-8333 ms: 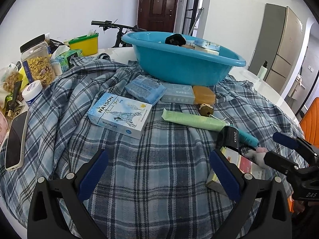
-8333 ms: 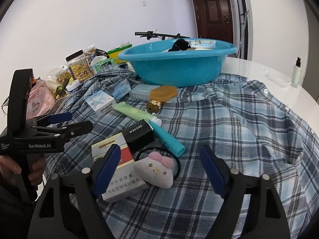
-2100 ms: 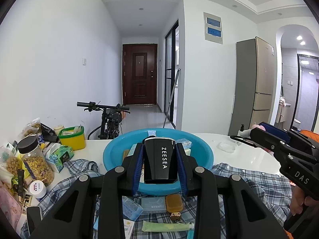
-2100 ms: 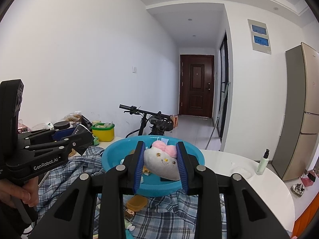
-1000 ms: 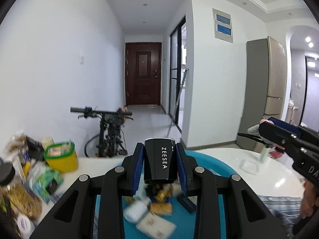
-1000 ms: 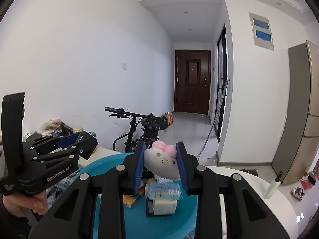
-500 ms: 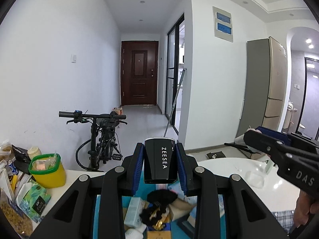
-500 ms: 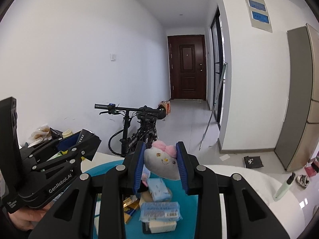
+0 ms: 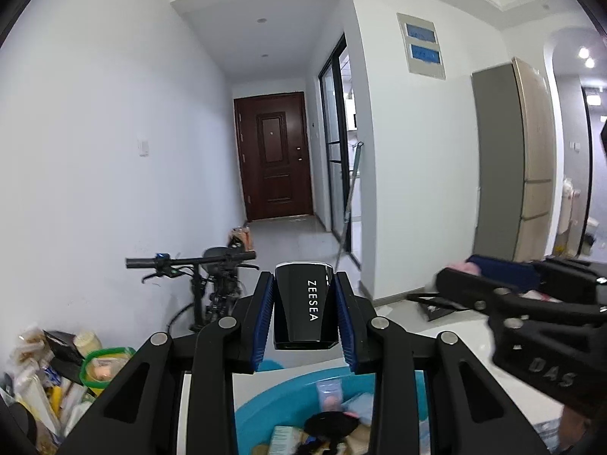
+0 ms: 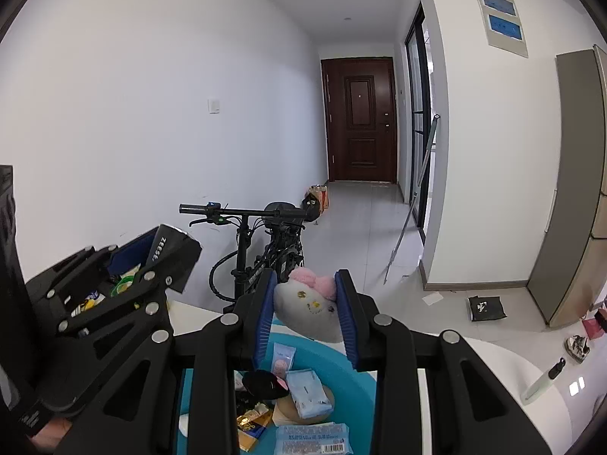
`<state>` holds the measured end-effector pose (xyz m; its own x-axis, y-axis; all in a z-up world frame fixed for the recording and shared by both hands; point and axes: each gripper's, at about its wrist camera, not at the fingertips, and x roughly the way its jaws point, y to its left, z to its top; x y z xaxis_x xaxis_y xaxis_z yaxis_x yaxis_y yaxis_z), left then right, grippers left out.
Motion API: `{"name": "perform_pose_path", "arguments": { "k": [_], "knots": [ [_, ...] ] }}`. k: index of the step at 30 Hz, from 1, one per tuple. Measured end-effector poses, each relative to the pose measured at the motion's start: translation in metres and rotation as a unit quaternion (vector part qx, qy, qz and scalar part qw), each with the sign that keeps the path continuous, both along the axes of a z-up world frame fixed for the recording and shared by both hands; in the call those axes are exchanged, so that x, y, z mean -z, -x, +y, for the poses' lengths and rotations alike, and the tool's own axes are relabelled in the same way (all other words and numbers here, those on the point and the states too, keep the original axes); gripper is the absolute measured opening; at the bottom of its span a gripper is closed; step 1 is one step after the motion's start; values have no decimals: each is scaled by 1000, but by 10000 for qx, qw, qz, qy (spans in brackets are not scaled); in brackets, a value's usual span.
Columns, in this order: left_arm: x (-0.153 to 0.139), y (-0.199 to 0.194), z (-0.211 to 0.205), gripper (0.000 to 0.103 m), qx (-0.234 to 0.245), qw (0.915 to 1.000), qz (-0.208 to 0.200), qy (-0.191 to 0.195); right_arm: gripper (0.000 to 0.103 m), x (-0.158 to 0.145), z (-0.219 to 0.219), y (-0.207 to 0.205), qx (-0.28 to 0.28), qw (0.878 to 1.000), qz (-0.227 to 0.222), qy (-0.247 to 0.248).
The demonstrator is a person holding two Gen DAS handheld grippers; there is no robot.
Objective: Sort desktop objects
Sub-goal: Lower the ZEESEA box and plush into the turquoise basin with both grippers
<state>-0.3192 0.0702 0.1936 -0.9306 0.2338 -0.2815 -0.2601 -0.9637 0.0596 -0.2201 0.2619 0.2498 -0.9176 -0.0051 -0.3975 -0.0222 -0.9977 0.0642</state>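
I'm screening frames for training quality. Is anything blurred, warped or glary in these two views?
Left wrist view: the other hand-held gripper at right is smeared by motion, while the ZEESEA box is sharp; fisheye bows the fridge. Right wrist view: mostly sharp, plush toy crisp; walls curve, dark corners, small bright reflections on the white table.

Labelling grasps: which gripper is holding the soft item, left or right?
The right gripper: its pads clamp the white plush with a pink bow. The left gripper clamps a rigid black ZEESEA box. Both are above the blue basin.
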Motion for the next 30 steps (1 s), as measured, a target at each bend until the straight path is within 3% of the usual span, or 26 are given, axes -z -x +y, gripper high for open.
{"name": "perform_pose_path", "arguments": {
  "k": [4,8,12,16,20,24,30],
  "knots": [
    [-8,3,-2,34,-46,9997,-259,3,30,-8,2,7,-141,9997,-191,23],
    [-18,18,-9,34,-140,9951,-978,4,30,-8,7,23,-284,9967,-744,172],
    [-15,38,-12,34,-191,9810,-1928,99,30,-8,12,37,-535,9899,-1260,379],
    [-5,47,-8,34,-279,9683,-2441,452,30,-4,16,46,-710,9827,-1628,524],
    [3,50,-9,34,-177,9608,-2749,318,30,-2,22,52,-715,9773,-1889,637],
    [9,50,-10,34,-174,9613,-2729,346,30,0,25,52,-664,9767,-1922,685],
    [33,60,-14,34,-119,9550,-2950,277,30,19,29,60,-577,9740,-2071,708]
  ]
}}
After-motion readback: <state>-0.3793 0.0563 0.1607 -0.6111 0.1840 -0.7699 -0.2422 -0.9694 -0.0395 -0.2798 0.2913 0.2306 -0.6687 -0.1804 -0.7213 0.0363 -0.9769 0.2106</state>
